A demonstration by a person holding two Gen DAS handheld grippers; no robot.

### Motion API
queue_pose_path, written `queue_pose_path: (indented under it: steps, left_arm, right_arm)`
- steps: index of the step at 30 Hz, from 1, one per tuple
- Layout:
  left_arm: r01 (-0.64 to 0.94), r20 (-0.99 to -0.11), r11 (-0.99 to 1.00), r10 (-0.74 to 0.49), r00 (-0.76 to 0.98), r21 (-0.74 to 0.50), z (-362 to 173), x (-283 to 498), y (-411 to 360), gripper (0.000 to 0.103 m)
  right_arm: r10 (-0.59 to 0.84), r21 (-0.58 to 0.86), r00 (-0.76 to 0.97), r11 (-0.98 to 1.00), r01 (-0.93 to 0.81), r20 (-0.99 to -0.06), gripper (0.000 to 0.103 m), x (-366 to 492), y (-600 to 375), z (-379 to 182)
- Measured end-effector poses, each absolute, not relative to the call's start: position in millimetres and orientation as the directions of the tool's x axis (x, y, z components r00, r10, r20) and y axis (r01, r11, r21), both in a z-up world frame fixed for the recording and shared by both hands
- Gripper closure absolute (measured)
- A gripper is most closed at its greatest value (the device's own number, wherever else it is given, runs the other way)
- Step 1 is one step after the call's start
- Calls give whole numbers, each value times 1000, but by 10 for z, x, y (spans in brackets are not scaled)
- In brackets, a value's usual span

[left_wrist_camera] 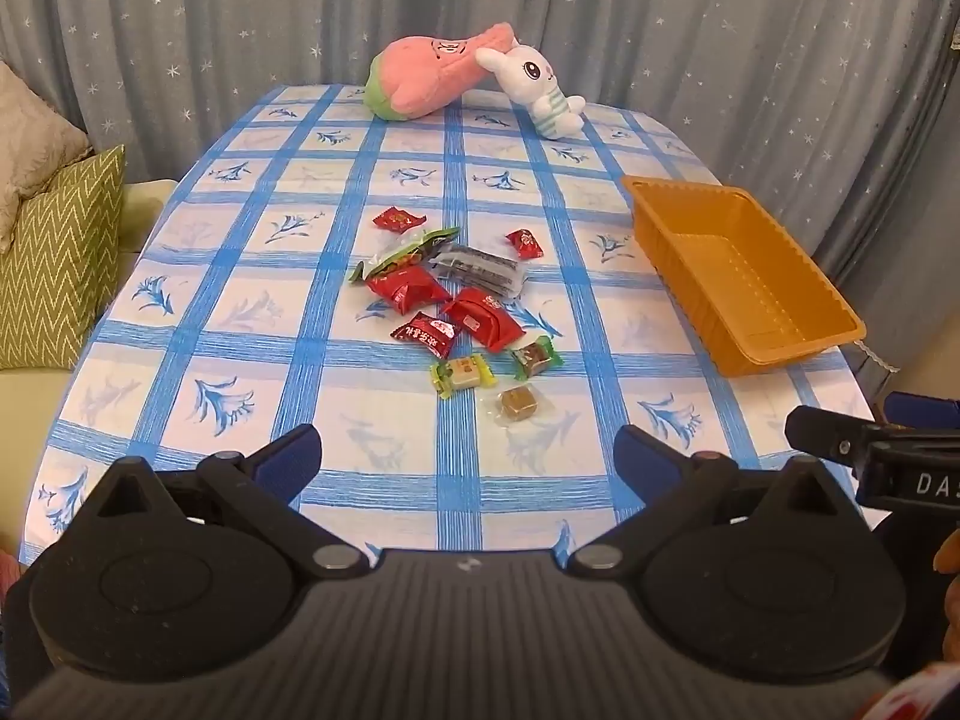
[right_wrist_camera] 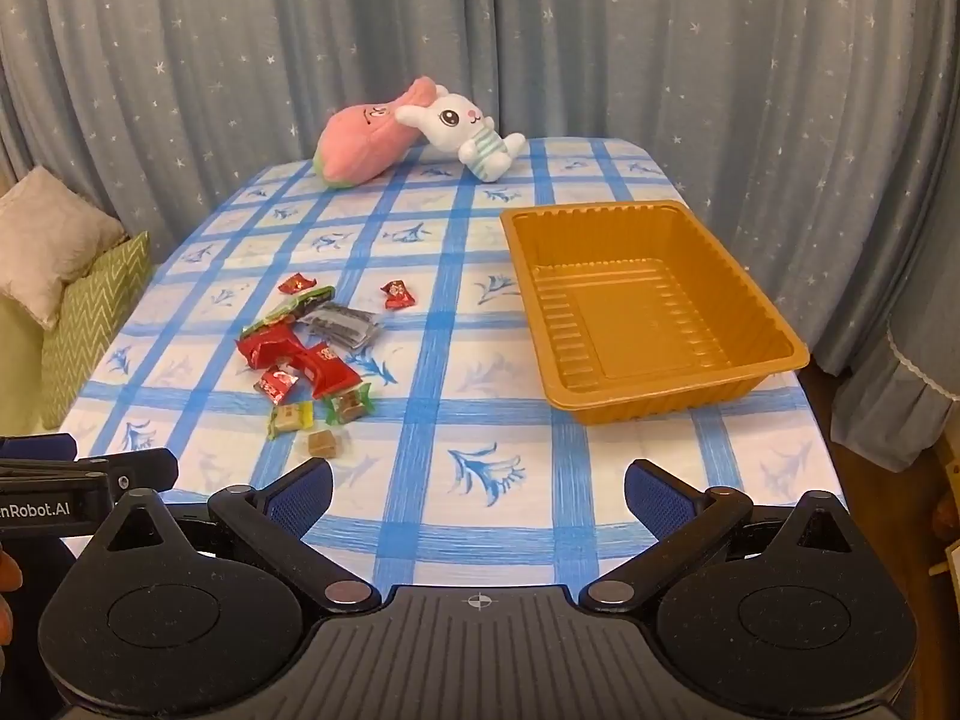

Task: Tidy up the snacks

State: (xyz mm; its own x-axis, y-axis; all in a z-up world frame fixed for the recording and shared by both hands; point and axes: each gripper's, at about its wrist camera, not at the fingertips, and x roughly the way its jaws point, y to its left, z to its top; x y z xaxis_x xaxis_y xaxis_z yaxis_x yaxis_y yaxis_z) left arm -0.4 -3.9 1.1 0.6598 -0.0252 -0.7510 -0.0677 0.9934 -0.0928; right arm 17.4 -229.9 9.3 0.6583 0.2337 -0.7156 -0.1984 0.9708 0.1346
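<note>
Several wrapped snacks [left_wrist_camera: 456, 300] lie in a loose pile mid-table: red packets, a grey packet [left_wrist_camera: 480, 267], a green packet, and small sweets. The same pile of snacks [right_wrist_camera: 312, 354] shows at the left in the right wrist view. An empty orange plastic tray [left_wrist_camera: 798, 348] stands to the right of them, its rim [right_wrist_camera: 600, 210] facing the right gripper. My left gripper [left_wrist_camera: 468, 462] hovers open over the near table edge, short of a clear-wrapped brown sweet [left_wrist_camera: 517, 405]. My right gripper [right_wrist_camera: 480, 492] is open too, nothing between its fingers.
A pink plush [left_wrist_camera: 426, 78] and a white rabbit plush [left_wrist_camera: 540, 90] lie at the table's far end. Green and beige cushions [left_wrist_camera: 60, 252] sit on a sofa at the left. Starry grey curtains hang behind. The checked tablecloth [right_wrist_camera: 480, 372] covers the table.
</note>
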Motion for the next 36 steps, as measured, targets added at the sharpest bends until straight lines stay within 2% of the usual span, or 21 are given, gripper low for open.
queue_pose_path:
  steps: [36]
  left_arm:
    - [-65, -748, 993, -28, 663, -95, 47, -4, -38, 0]
  right_arm:
    - [237, 135, 659, 970, -202, -714, 0, 170, -2289, 87]
